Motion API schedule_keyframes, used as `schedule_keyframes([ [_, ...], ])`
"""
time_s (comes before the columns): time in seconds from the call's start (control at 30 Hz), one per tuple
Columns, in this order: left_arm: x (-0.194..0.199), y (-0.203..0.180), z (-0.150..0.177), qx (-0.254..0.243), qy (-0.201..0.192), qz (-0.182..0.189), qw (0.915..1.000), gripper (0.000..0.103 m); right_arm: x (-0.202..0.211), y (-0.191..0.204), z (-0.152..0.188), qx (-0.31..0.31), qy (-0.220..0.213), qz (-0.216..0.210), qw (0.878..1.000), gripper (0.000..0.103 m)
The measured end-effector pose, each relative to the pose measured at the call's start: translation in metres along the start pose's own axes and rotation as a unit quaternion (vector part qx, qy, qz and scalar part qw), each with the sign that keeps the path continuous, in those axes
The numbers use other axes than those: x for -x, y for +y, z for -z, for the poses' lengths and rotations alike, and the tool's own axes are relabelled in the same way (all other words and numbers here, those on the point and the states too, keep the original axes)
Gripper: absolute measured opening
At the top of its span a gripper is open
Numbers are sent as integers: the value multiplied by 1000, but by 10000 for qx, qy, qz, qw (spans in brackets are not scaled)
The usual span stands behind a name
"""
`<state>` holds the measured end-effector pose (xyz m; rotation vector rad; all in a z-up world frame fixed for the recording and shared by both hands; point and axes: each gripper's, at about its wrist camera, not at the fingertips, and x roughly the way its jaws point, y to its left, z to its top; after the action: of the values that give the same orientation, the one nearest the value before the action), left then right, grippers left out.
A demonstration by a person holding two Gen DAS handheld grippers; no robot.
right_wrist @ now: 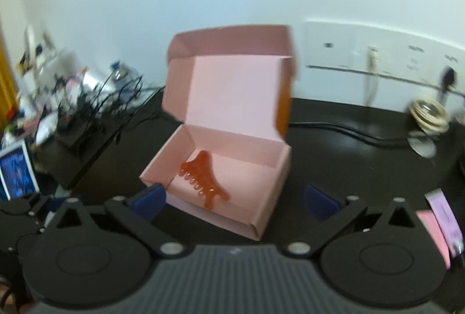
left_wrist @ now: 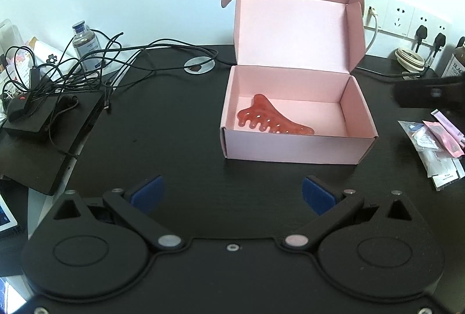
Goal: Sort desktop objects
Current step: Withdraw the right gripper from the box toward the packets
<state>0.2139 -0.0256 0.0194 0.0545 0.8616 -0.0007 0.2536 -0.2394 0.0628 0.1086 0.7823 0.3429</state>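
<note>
- Red comb [left_wrist: 270, 117] lies inside the open pink box [left_wrist: 293, 145], ahead of both grippers.
- Left gripper [left_wrist: 232, 192]: released, empty.
- Right gripper [right_wrist: 234, 202]: released, empty, box just ahead.

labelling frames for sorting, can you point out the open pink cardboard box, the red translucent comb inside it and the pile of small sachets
open pink cardboard box [left_wrist: 293, 146], left wrist view, front outer wall
red translucent comb [left_wrist: 266, 114], left wrist view, middle of its body
pile of small sachets [left_wrist: 433, 139], left wrist view, clear packet on top

Both wrist views look obliquely down across the worktop [left_wrist: 180, 139] toward the wall; each frames the open pink box [left_wrist: 296, 145], the right view from nearer.
</note>
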Motion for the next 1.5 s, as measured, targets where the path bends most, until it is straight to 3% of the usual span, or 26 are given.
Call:
schedule_keyframes([
  [0.27, 4, -2, 2, -19, -30, 16, 10000, 103, 27, -29, 34, -559, -106, 688, 9960, 102],
  [0.77, 4, -10, 2, -110, -27, 26, 9999, 103, 42, -40, 71, -438, -58, 1363, 9897, 102],
  [1.13, 5, -17, 2, -63, -19, -11, 10000, 103, 53, -40, 82, -218, -49, 1544, 9878, 102],
  [1.5, 10, -48, 4, -314, 29, 334, 9989, 103, 71, -34, 89, 218, -79, 1521, 9881, 102],
])
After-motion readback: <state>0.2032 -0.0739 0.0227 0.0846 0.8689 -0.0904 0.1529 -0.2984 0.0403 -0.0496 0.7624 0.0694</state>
